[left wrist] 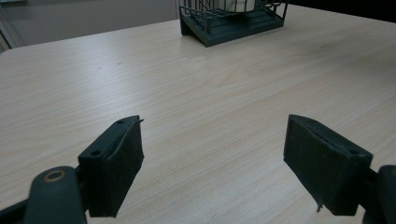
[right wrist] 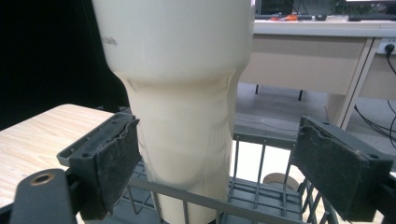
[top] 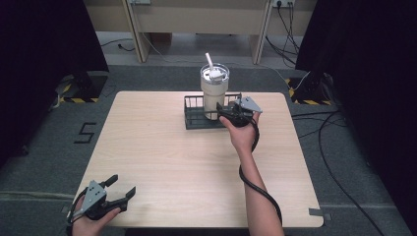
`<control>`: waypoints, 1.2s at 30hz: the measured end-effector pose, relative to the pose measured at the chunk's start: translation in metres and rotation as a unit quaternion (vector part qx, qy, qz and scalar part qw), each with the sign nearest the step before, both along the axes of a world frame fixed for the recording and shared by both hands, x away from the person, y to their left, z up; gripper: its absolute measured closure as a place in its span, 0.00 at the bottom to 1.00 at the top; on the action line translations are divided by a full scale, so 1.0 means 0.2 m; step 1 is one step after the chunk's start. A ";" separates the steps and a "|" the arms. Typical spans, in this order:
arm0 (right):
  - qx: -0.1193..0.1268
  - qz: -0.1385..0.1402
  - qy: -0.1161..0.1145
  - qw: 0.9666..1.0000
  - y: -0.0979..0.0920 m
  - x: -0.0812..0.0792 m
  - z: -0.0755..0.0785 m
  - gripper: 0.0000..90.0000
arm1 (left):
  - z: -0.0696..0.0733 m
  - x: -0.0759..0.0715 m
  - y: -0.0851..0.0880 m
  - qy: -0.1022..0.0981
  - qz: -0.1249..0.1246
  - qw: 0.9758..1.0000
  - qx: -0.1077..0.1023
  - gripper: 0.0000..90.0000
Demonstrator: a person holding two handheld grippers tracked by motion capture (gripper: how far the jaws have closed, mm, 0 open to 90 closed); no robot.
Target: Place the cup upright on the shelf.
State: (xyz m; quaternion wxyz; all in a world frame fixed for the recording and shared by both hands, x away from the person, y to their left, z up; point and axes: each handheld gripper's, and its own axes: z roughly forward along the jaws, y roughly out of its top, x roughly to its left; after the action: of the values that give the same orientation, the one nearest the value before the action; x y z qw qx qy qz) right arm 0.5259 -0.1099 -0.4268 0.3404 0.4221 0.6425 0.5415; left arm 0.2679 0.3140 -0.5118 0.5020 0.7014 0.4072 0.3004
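A cream tumbler with a clear lid and a white straw stands upright in a dark wire basket at the table's far middle. My right gripper reaches over the basket's right side toward the tumbler's lower part. In the right gripper view the tumbler rises just beyond the jaws of my right gripper, which stand apart; the left pad is near its side, the right pad is well clear. My left gripper rests open at the near left corner, nothing between its jaws.
The light wooden table spreads between the two hands. The basket lies far ahead in the left gripper view. A cable trails along the right forearm. Desks, floor cables and black curtains surround the table.
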 end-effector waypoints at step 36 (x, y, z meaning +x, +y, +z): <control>-0.017 -0.011 0.016 1.000 -0.22 -0.32 -0.07 0.16 | 0.00 -0.01 0.00 -0.001 0.002 1.000 0.003 0.21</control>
State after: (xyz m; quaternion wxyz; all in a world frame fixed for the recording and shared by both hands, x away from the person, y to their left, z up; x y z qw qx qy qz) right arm 0.4625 -0.1539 -0.4416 0.3433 0.4318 0.6523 0.5198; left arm 0.2666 0.3132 -0.5118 0.4999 0.7016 0.4077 0.3028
